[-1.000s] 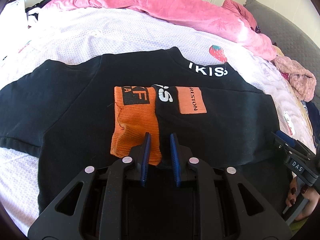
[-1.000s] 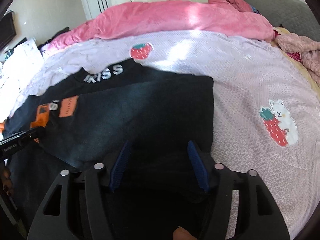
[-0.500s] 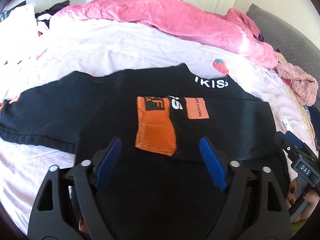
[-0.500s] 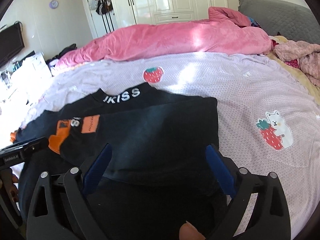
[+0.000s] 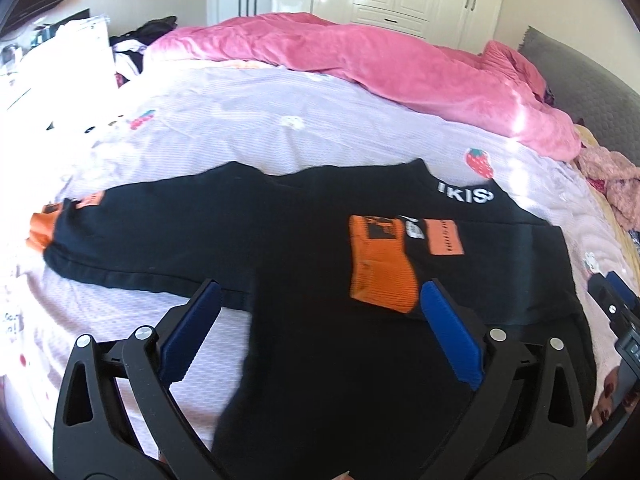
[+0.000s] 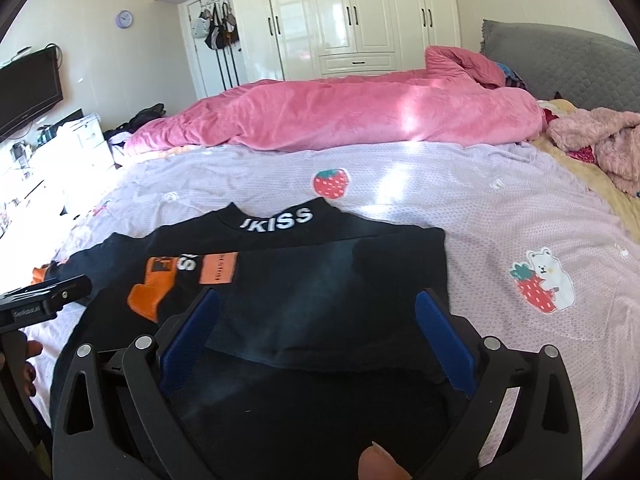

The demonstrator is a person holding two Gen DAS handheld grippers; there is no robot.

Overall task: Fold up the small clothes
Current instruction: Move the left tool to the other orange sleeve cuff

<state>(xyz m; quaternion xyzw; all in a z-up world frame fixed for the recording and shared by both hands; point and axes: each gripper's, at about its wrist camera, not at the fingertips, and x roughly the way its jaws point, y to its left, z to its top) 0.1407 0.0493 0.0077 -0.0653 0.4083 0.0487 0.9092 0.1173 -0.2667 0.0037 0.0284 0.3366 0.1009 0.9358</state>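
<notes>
A small black sweater (image 5: 320, 248) with white collar lettering lies flat on the bed. Its right sleeve is folded across the chest, its orange cuff (image 5: 380, 268) in the middle. Its left sleeve stretches out to the left, ending in an orange cuff (image 5: 40, 228). My left gripper (image 5: 320, 312) is open and empty, above the sweater's lower body. In the right wrist view the sweater (image 6: 320, 288) lies below my right gripper (image 6: 316, 320), which is open and empty over the folded right side. The left gripper's body (image 6: 40, 304) shows at that view's left edge.
The bed has a lilac sheet (image 6: 520, 220) with strawberry prints. A pink duvet (image 6: 360, 116) is heaped along the far side. A pink fluffy garment (image 6: 600, 140) lies at the right by a grey headboard (image 6: 560, 64). White wardrobes stand behind.
My left gripper opened, let go of the folded sleeve's orange cuff and pulled back and up. My right gripper opened wider and drew back too.
</notes>
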